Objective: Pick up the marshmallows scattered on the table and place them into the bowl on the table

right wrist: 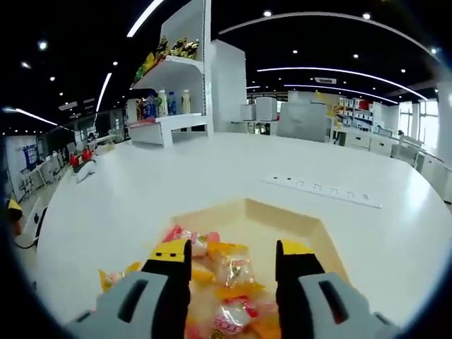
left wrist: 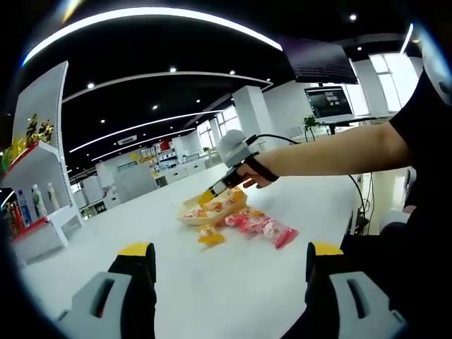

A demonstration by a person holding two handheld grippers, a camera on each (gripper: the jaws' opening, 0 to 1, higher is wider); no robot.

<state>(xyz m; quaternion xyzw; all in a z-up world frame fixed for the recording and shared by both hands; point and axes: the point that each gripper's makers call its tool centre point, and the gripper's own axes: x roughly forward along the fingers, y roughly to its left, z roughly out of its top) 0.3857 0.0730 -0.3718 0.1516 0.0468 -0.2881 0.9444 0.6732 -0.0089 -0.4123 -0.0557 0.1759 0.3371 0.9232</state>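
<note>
While the right gripper (right wrist: 232, 258) was held directly over the tan bowl (right wrist: 314, 227) on the white table (right wrist: 176, 183), its jaws were seen spread apart with nothing between them. Wrapped marshmallows (right wrist: 229, 272) lay inside the bowl beneath the jaws. Viewed from the left gripper (left wrist: 229, 258), whose jaws were also spread wide and empty, the bowl (left wrist: 212, 210) was located far across the table (left wrist: 233, 289), with pink wrapped marshmallows (left wrist: 265, 226) scattered just to its right and an orange one (left wrist: 211, 239) near it. The person's hand (left wrist: 253, 171) held the right gripper (left wrist: 210, 195) there.
</note>
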